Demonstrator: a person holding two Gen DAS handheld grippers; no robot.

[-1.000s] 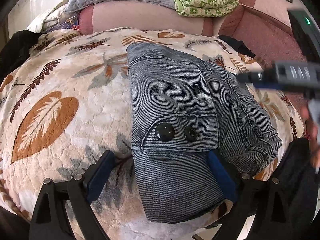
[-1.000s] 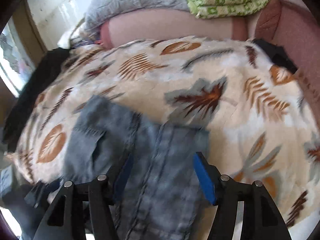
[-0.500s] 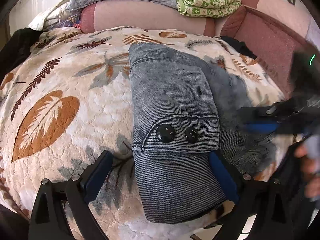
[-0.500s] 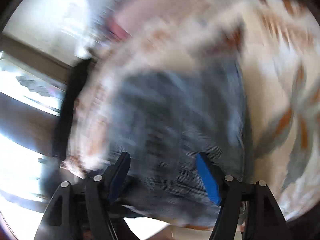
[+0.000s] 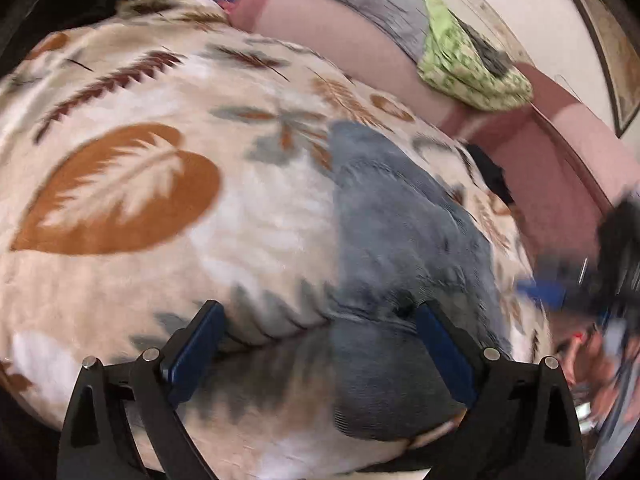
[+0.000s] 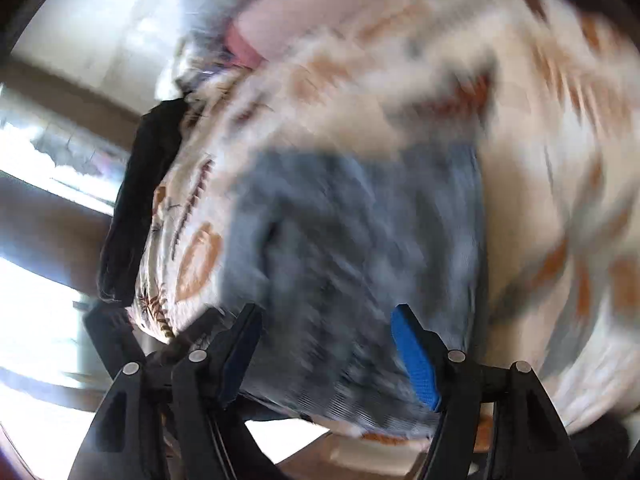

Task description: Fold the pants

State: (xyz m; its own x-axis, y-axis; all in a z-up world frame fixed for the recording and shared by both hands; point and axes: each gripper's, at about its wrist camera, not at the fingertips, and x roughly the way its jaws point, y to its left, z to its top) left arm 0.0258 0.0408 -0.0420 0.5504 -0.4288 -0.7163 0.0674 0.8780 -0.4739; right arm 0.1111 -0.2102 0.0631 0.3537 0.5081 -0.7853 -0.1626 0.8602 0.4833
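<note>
The folded blue denim pants (image 5: 400, 264) lie on the leaf-patterned blanket (image 5: 120, 184), near its front edge. My left gripper (image 5: 320, 344) is open, its jaws wide apart over the pants' near left part and the blanket beside it. The pants also show, blurred, in the right wrist view (image 6: 352, 256). My right gripper (image 6: 326, 344) is open over their near edge, holding nothing. It also shows blurred at the right edge of the left wrist view (image 5: 560, 292).
A pink sofa back (image 5: 560, 168) runs behind the blanket, with a grey quilt (image 5: 360, 12) and a green folded cloth (image 5: 468, 64) on top. A black garment (image 6: 140, 208) hangs at the blanket's left edge beside a bright window (image 6: 40, 280).
Both cameras are moving fast and blurred. My left gripper has swung left and tilted, so the pants sit further right. My right gripper has dropped to the pants' right near side.
</note>
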